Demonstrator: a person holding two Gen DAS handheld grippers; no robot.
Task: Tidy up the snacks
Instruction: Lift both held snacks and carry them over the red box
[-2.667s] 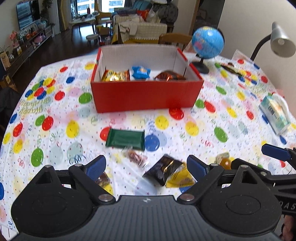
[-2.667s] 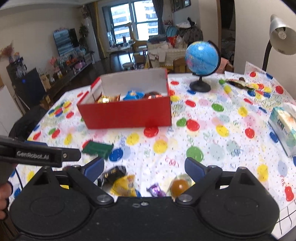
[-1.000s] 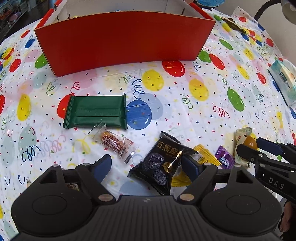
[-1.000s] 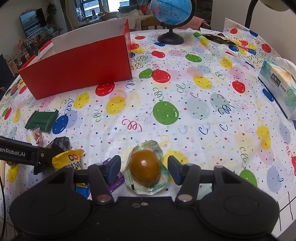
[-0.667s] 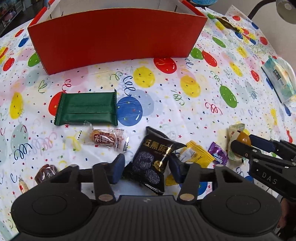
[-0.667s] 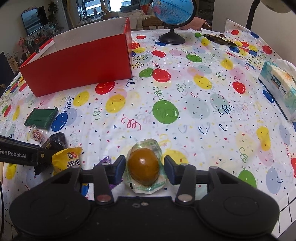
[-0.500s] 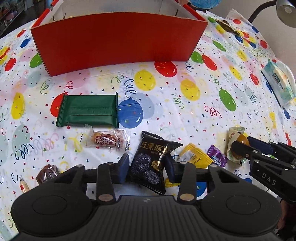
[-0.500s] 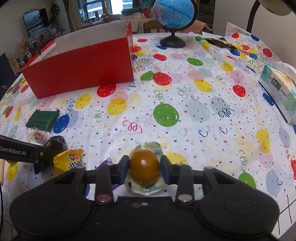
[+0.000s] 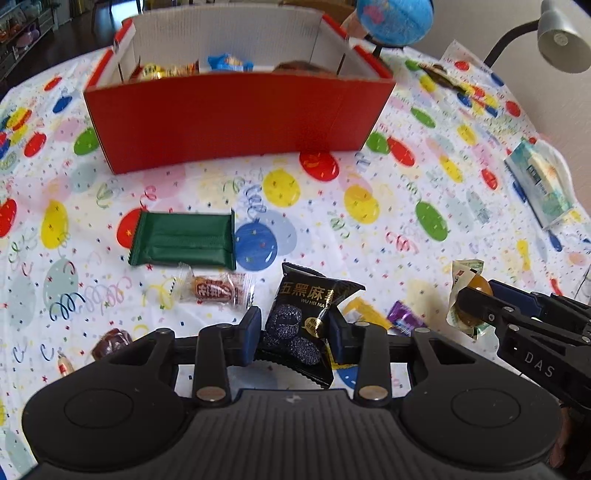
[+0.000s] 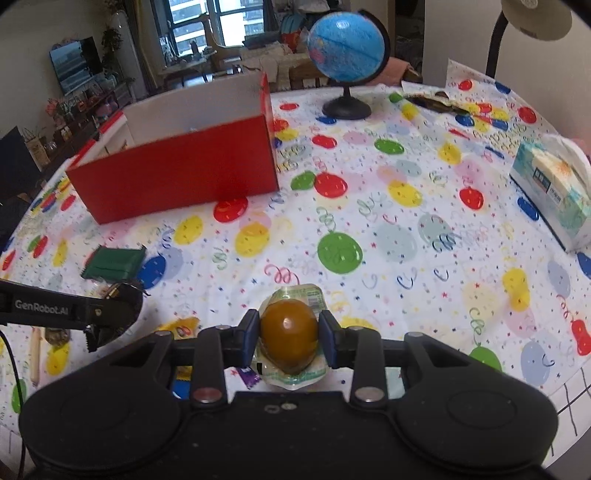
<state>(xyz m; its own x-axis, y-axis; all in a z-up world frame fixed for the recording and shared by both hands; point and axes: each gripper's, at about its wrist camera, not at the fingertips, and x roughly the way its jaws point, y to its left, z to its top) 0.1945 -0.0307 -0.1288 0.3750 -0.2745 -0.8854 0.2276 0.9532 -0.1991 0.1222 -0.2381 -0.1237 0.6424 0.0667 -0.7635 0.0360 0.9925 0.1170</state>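
My left gripper (image 9: 293,334) is shut on a black snack packet (image 9: 306,314) and holds it just above the table. My right gripper (image 10: 289,336) is shut on a brown egg in a clear wrapper (image 10: 289,330), also lifted a little. The red box (image 9: 236,114) stands at the back with several snacks inside; it also shows in the right wrist view (image 10: 177,177). On the cloth lie a green wafer pack (image 9: 183,244), a small red candy (image 9: 214,291), a yellow packet (image 9: 364,310), a purple candy (image 9: 404,321) and a brown sweet (image 9: 110,341).
A blue globe (image 10: 347,44) stands behind the box. A tissue pack (image 10: 554,195) lies at the right edge. A desk lamp (image 9: 561,33) is at the far right. The balloon-print tablecloth (image 10: 369,229) covers the table.
Both grippers came down to the table, closed on the black packet and the egg, then lifted them slightly and tilted up, so the box interior shows again.
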